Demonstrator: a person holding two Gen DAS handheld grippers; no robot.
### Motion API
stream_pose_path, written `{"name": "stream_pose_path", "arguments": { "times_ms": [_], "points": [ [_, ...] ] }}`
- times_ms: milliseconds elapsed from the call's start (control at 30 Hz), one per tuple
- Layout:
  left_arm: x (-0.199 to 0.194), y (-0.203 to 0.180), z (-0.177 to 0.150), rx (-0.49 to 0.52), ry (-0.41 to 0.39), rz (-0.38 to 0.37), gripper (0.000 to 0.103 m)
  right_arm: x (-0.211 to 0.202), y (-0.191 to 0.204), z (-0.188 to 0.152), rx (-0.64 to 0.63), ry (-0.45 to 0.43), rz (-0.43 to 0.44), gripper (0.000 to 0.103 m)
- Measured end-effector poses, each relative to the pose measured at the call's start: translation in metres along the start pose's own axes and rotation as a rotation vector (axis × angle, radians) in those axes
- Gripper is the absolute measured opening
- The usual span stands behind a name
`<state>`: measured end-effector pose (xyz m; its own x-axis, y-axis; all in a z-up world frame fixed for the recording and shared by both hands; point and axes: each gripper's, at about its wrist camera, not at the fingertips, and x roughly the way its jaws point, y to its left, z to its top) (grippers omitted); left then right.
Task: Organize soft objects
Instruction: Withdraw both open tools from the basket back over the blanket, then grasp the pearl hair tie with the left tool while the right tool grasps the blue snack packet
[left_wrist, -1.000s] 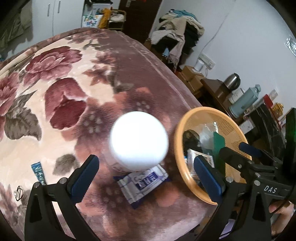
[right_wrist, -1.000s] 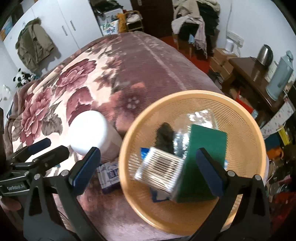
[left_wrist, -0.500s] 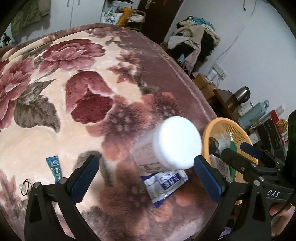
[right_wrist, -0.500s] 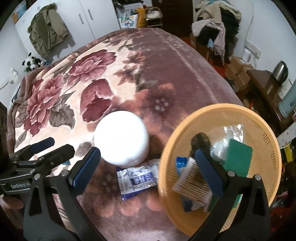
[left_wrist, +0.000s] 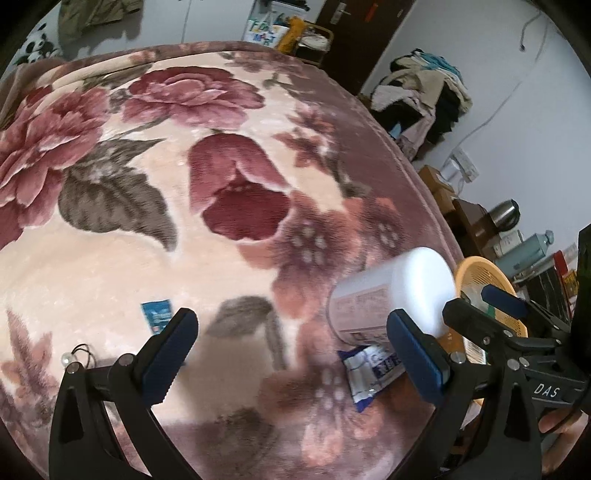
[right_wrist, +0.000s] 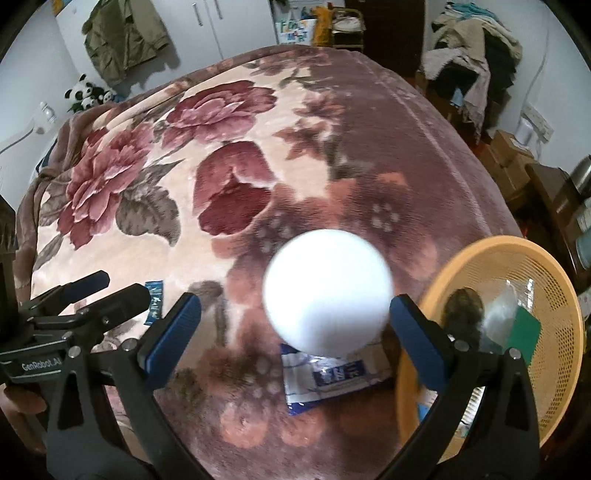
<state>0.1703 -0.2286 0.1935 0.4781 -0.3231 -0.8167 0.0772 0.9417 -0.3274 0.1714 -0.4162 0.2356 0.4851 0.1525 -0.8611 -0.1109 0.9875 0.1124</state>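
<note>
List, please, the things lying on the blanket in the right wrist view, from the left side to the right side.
Small blue sachet → white-capped container, with the blue-and-white tissue pack just below it → orange basket holding a dark object and a green sponge.

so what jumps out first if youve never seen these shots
The white-capped container, standing on the floral blanket in the middle of the right wrist view, above a blue-and-white packet. Next, the orange basket at the right edge, holding a green sponge.
</note>
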Motion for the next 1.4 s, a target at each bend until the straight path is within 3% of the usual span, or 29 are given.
{"name": "stream_pose_path", "arguments": {
  "times_ms": [700, 1400],
  "points": [
    [-0.017, 0.123, -0.019, -0.215, -0.023, 0.080, 0.102, 0.043, 0.088, 0.003, -0.127, 0.059, 0.076, 0.103],
    [-0.006, 0.249, -0.092, -0.462, 0.026, 0.187, 0.102, 0.124, 0.166, -0.027, -0.165, 0.208, 0.199, 0.102]
  ]
}}
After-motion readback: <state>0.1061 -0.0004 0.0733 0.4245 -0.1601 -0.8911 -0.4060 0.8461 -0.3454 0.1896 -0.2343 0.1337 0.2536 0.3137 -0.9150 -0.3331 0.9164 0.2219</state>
